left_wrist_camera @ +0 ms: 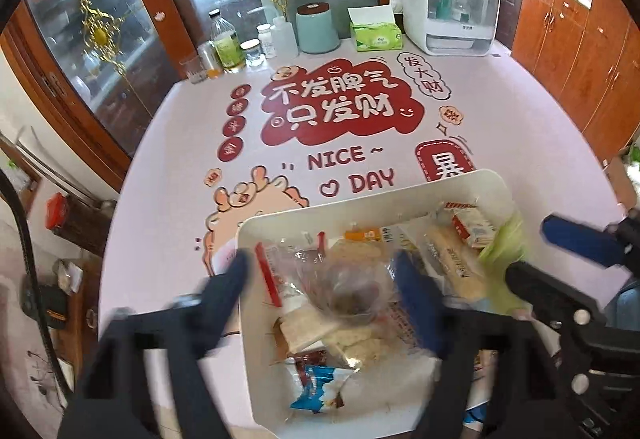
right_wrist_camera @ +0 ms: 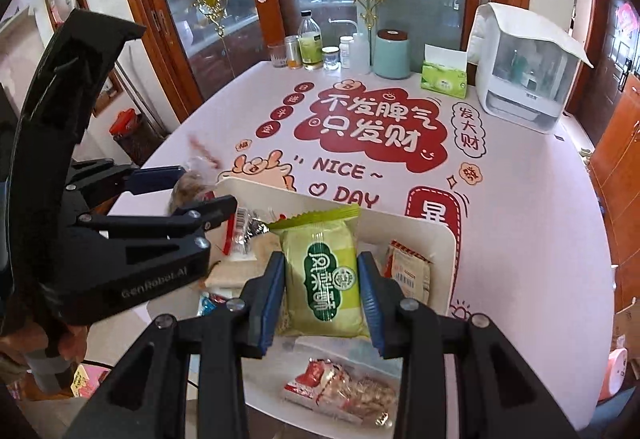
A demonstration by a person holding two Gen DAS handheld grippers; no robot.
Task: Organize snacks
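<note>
A white tray (left_wrist_camera: 360,199) full of wrapped snacks sits at the near edge of the table. My right gripper (right_wrist_camera: 322,285) is shut on a green snack packet (right_wrist_camera: 322,271) and holds it over the tray; it also shows in the left wrist view (left_wrist_camera: 500,239). My left gripper (left_wrist_camera: 324,283) is open, its fingers either side of a clear bag of brownish snacks (left_wrist_camera: 344,291) over the tray's left part. In the right wrist view the left gripper (right_wrist_camera: 192,191) shows at the tray's left rim with the clear bag (right_wrist_camera: 192,183) between its fingers.
The table wears a pink printed cover (left_wrist_camera: 340,107). At its far edge stand bottles and jars (left_wrist_camera: 228,43), a teal canister (left_wrist_camera: 318,27), a green tissue box (left_wrist_camera: 376,33) and a white appliance (left_wrist_camera: 448,7). Wooden cabinets (left_wrist_camera: 580,39) stand to the right.
</note>
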